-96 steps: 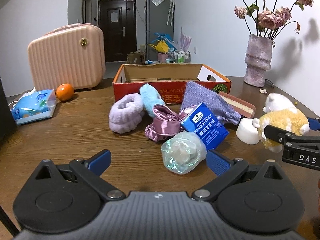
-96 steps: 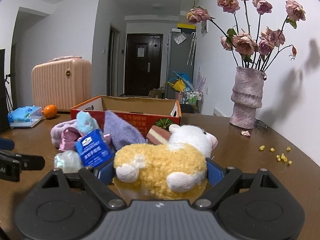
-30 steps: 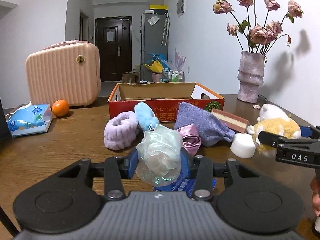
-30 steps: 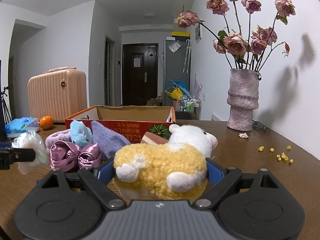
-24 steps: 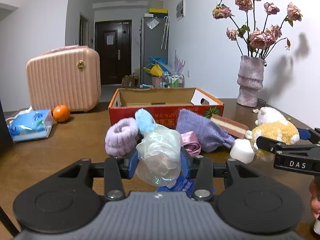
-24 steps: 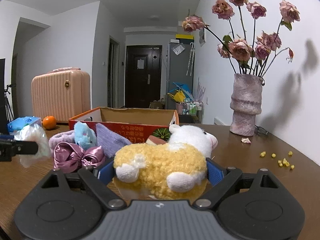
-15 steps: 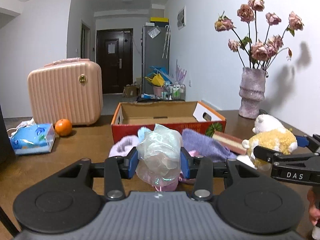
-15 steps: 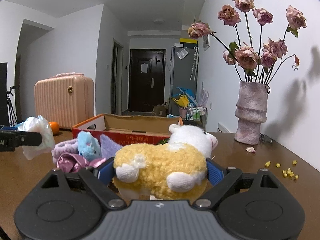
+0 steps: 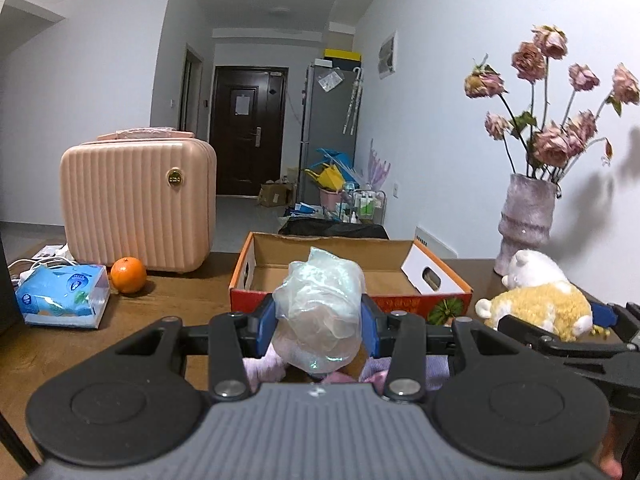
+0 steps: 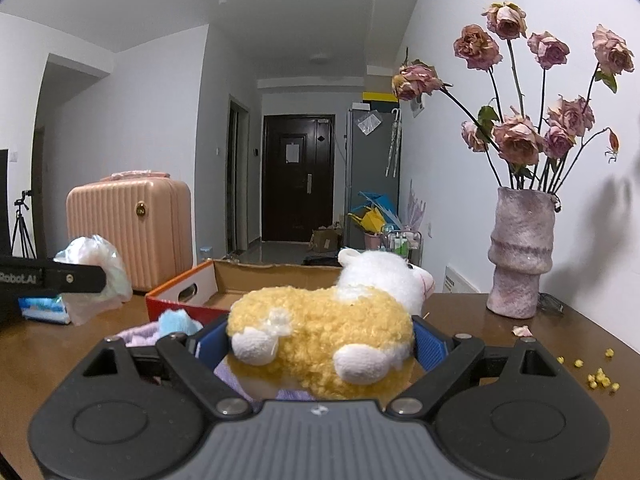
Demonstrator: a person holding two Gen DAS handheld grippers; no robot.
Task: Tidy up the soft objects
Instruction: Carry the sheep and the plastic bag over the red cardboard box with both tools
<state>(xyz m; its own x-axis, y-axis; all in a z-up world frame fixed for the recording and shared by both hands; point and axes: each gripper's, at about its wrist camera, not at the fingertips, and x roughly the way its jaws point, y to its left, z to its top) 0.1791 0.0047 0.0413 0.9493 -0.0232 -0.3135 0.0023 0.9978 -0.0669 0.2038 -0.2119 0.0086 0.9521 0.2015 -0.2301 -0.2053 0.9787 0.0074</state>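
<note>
My left gripper (image 9: 319,322) is shut on a crumpled clear plastic bag (image 9: 320,312), held in the air in front of the open red cardboard box (image 9: 400,302). The same plastic bag (image 10: 96,276) shows at the left of the right wrist view. My right gripper (image 10: 316,342) is shut on a yellow and white plush sheep (image 10: 328,324), lifted off the table; the plush sheep (image 9: 536,304) also shows at the right of the left wrist view. Purple and pink soft items (image 9: 264,364) lie below the left jaws, mostly hidden. A light blue soft toy (image 10: 176,320) lies before the cardboard box (image 10: 180,300).
A pink ribbed suitcase (image 9: 136,204), an orange (image 9: 128,275) and a blue tissue pack (image 9: 60,296) stand at the table's left. A vase of dried roses (image 10: 520,256) stands at the right by the wall, with small yellow crumbs (image 10: 596,376) near it.
Both grippers have risen and moved toward the box, each keeping its grip. The pile of soft items has sunk low in both views, and the box interior shows more.
</note>
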